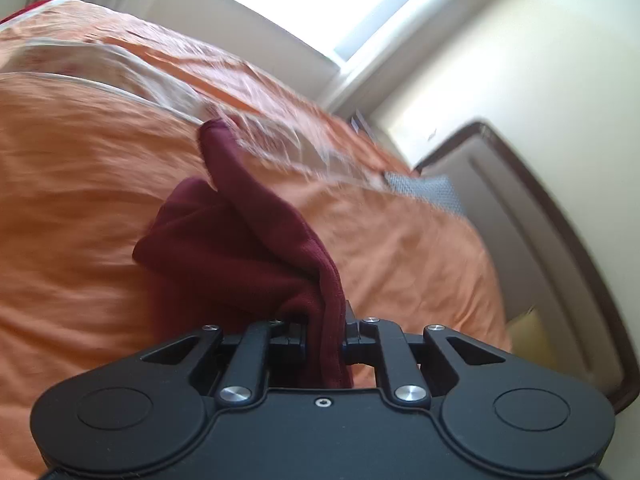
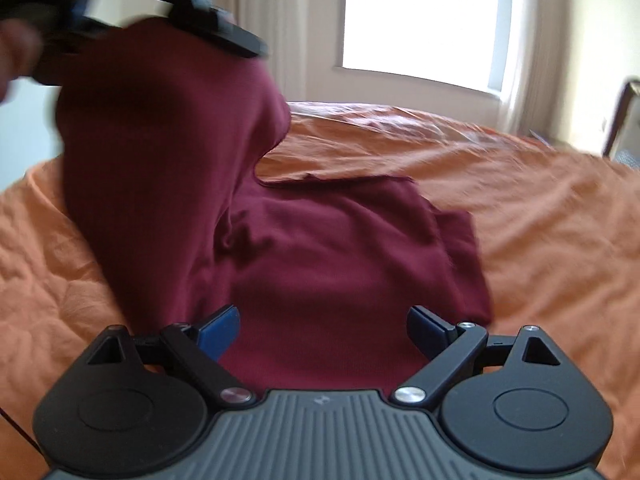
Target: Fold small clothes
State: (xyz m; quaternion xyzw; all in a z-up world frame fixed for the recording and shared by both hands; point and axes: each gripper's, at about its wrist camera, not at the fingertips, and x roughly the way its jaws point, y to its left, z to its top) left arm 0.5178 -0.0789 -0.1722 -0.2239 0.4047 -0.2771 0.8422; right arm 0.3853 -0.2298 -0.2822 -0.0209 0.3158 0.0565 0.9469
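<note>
Count: one maroon garment [image 2: 328, 264], one orange bedcover [image 2: 540, 216], two grippers, one window [image 2: 420, 16], one headboard [image 1: 532, 216].

Left gripper [image 1: 325, 326], lower centre of left wrist view: jaws drawn in tight on a bunched fold of the maroon garment [image 1: 240, 240], cloth pinched between them and trailing up toward mid-frame over the orange bedcover [image 1: 80, 200]. Same gripper seen again at upper left of right wrist view [image 2: 160, 12], heavily blurred, with the garment hanging down from it; finger detail there not legible.

Right gripper [image 2: 323, 330], bottom centre of right wrist view: jaws spread wide, blue pads [image 2: 219, 330] well apart, nothing between them; rest of the garment spread flat on the bedcover just beyond the pads, centre of frame.

Part of a hand [image 2: 12, 56] at far left edge, cut off and blurred.

Window [image 1: 320, 0] at top of left wrist view, overexposed, no detail outside. Headboard at right, partly cut by the frame edge. Pale patterned band [image 1: 100, 68] across bedcover at upper left, smeared by motion. Small blue-grey textured item [image 1: 428, 188] by the headboard: kind not determinable.
</note>
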